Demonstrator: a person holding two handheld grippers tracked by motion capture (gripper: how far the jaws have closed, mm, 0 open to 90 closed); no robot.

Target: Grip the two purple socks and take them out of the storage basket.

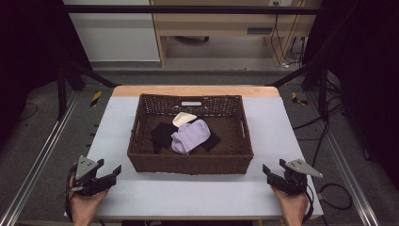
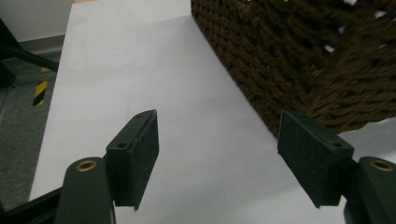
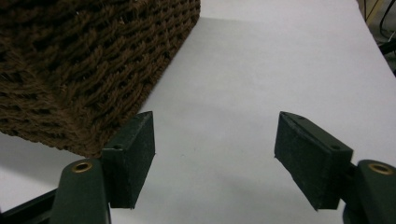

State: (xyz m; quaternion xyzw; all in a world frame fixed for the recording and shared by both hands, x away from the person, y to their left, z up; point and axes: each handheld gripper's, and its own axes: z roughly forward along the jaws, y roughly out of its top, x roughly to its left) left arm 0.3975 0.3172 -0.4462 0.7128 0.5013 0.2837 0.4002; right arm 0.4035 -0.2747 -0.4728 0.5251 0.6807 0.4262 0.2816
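Wicker basket [image 1: 190,162] sits mid-frame on the desk [image 1: 188,193], holding a lilac sock [image 1: 190,136], black and cream pieces. Left tool [image 1: 112,172] and right tool [image 1: 269,173] rest at the lower corners, jaws apart, empty. Likely step: start position; next, reach into the basket.

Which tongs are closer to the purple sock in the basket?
Left, marginally. The left tongs sit off the basket's front-left corner, the right tongs off its front-right; the purple sock lies near centre.
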